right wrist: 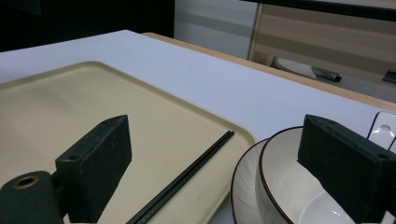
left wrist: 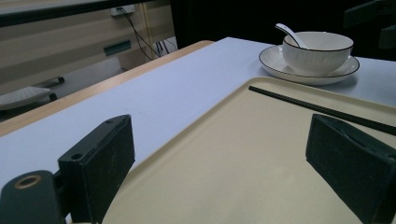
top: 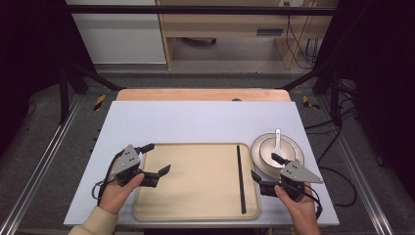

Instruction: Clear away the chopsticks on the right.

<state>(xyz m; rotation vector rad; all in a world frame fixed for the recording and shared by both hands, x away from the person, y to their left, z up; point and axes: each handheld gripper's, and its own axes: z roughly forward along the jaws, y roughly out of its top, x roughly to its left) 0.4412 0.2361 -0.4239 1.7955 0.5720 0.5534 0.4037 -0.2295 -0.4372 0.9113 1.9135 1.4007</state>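
A beige tray [top: 195, 181] lies on the white table [top: 195, 122], with black chopsticks [top: 240, 178] along its right side. To the right of the tray, a white bowl [top: 274, 149] holding a spoon [top: 277, 134] stands on a plate [top: 295, 147]. My left gripper [top: 159, 157] hovers open over the tray's left edge, nothing between its jaws. In the left gripper view the tray [left wrist: 243, 154], chopsticks [left wrist: 317, 108] and bowl [left wrist: 317, 51] lie ahead. My right gripper [top: 264, 165] is open at the plate's near left rim; its own view shows the bowl [right wrist: 285, 186] and chopsticks [right wrist: 187, 175] close by.
The wooden table edge [top: 200, 94] runs along the far side. Black frame legs [top: 63, 88] stand left and right of the table. Cabinets and cables [top: 298, 44] sit on the floor beyond.
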